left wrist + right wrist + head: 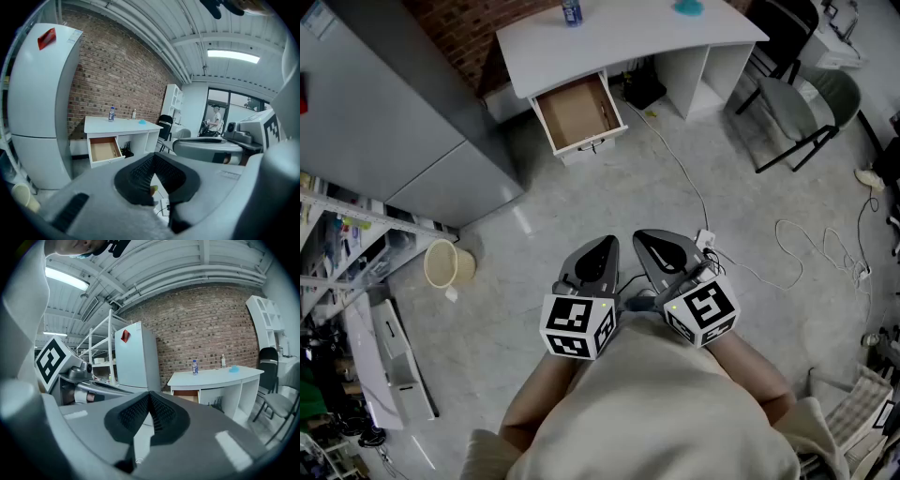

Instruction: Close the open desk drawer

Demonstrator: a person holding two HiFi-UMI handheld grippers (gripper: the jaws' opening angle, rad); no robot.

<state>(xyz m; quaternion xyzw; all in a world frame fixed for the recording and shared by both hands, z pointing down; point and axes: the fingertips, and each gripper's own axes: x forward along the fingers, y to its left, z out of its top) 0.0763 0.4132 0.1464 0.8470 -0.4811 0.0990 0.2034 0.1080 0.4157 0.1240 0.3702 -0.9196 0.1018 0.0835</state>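
Note:
The white desk (619,37) stands far ahead against the brick wall. Its drawer (578,114) is pulled out, with a bare wooden bottom showing; it appears too in the left gripper view (104,150) and partly in the right gripper view (189,396). Both grippers are held close to my body, well short of the desk. My left gripper (598,251) is shut and holds nothing, its jaws meeting at the tips (153,172). My right gripper (659,246) is shut and empty as well (150,405).
A tall grey fridge (384,112) stands left of the desk. A cream bucket (445,263) sits on the floor at left, beside shelving. White cables (684,183) run across the floor from the desk. A black chair (802,103) stands at right. A bottle (572,11) is on the desk.

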